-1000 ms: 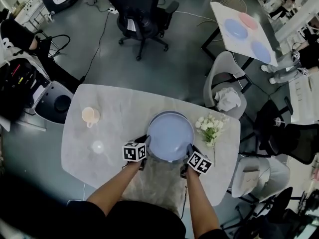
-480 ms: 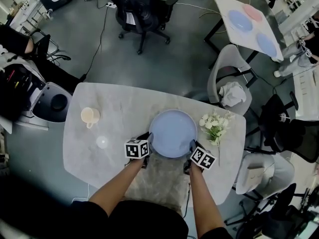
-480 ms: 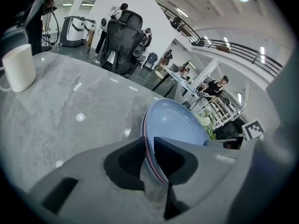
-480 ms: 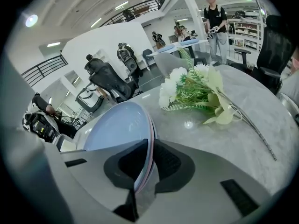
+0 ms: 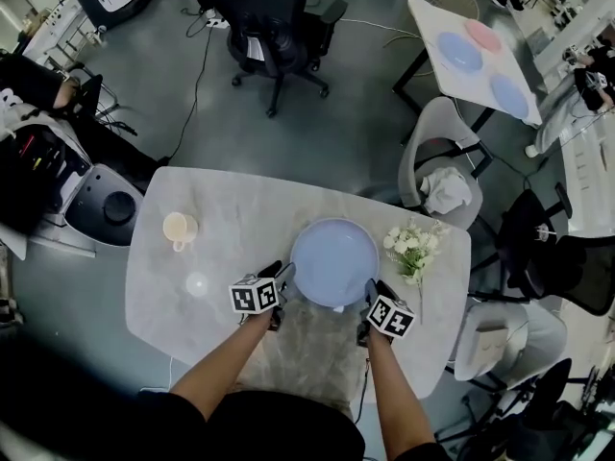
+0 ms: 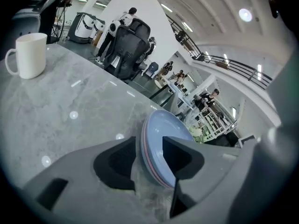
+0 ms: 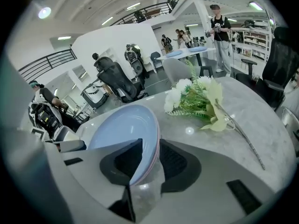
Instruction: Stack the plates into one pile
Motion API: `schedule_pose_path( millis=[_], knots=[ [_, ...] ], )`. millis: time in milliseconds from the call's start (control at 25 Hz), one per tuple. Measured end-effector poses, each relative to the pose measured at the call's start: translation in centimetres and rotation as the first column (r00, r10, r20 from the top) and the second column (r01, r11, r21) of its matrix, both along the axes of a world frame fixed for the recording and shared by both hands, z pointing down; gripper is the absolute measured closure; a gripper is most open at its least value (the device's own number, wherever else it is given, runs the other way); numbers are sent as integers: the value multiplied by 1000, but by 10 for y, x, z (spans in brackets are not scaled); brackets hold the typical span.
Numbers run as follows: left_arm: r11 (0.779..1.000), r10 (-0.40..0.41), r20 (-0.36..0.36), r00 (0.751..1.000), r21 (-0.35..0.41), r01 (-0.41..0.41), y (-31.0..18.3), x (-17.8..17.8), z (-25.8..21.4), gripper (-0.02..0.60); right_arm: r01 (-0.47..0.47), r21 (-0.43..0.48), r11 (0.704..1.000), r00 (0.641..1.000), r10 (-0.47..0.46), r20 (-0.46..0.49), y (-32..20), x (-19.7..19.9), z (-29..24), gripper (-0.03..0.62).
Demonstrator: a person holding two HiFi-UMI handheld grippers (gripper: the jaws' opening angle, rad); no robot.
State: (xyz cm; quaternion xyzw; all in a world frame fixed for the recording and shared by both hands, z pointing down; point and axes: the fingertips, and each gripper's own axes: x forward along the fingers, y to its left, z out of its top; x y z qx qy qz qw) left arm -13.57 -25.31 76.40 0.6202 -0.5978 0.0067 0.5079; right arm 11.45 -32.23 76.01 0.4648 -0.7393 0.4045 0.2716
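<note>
A pile of plates (image 5: 334, 260) rests on the marble table (image 5: 231, 209), light blue on top with a pink edge showing below it. My left gripper (image 5: 285, 279) is at the pile's near left rim and my right gripper (image 5: 369, 291) at its near right rim. In the left gripper view the plates' rim (image 6: 161, 125) runs between the jaws of the left gripper (image 6: 149, 157). In the right gripper view the plates' rim (image 7: 121, 127) likewise passes between the jaws of the right gripper (image 7: 150, 160). Both pairs of jaws have just been opening and stand off the rim.
A cream cup (image 5: 178, 228) stands at the table's left, also in the left gripper view (image 6: 29, 55). Next to it lies a small clear round thing (image 5: 197, 282). White flowers (image 5: 411, 248) lie right of the pile. Office chairs (image 5: 274, 27) and another table with plates (image 5: 471, 51) stand beyond.
The top blue plate has sunk onto the pile. Both grippers' jaws have spread apart around its rim; the hands have stayed in place.
</note>
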Motion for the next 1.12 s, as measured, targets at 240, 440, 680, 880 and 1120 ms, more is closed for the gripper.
schedule_pose_path(
  millis=[240, 440, 680, 880, 1120],
  knots=[
    [996, 5, 0, 1000, 86, -5, 45, -1, -46, 399, 66, 113, 991, 995, -74, 67, 32, 18, -58, 494],
    [962, -108, -127, 986, 235, 136, 102, 2, -113, 491, 43, 169, 985, 981, -74, 182, 83, 31, -113, 502],
    [909, -162, -5, 987, 388, 151, 158, 15, -187, 562, 72, 309, 948, 964, -146, 224, 130, 31, -172, 563],
    [889, -201, 176, 964, 446, 104, 184, 14, -232, 565, 208, 453, 867, 946, -296, 133, 147, 22, -200, 577],
    [863, -146, 273, 951, 504, -12, 212, 25, -271, 565, 217, 600, 770, 951, -305, 48, 185, 25, -270, 577]
  ],
)
